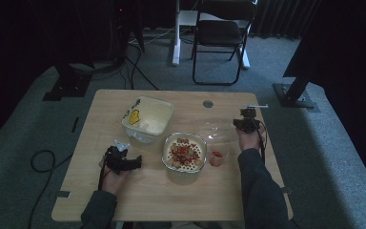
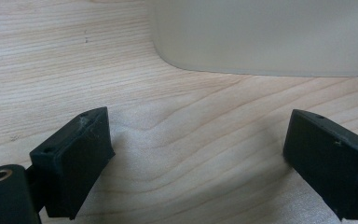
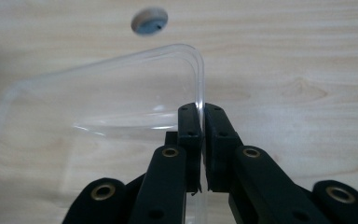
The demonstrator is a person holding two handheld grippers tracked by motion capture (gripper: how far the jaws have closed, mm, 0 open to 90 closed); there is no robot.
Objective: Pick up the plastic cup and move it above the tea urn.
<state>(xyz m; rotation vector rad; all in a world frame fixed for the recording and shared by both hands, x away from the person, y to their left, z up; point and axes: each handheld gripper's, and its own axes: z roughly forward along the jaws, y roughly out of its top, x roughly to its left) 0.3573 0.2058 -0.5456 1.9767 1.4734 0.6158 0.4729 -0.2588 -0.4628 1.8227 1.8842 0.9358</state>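
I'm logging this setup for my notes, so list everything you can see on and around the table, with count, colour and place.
Table: one, light wood, centre of the high view.
Square container: one, white with a yellow mark, far left of the table's middle.
Bowl of food: one, white with red and brown pieces, table centre.
Small cup: one, clear with red contents, right of the bowl.
Clear lid: one, transparent, beyond the cup.
Grommet hole: one, grey, far edge of the table.
Folding chair: one, black, on the carpet behind.
Left gripper: black, jaws wide apart near the container.
Right gripper: black, jaws clamped on the lid's rim.
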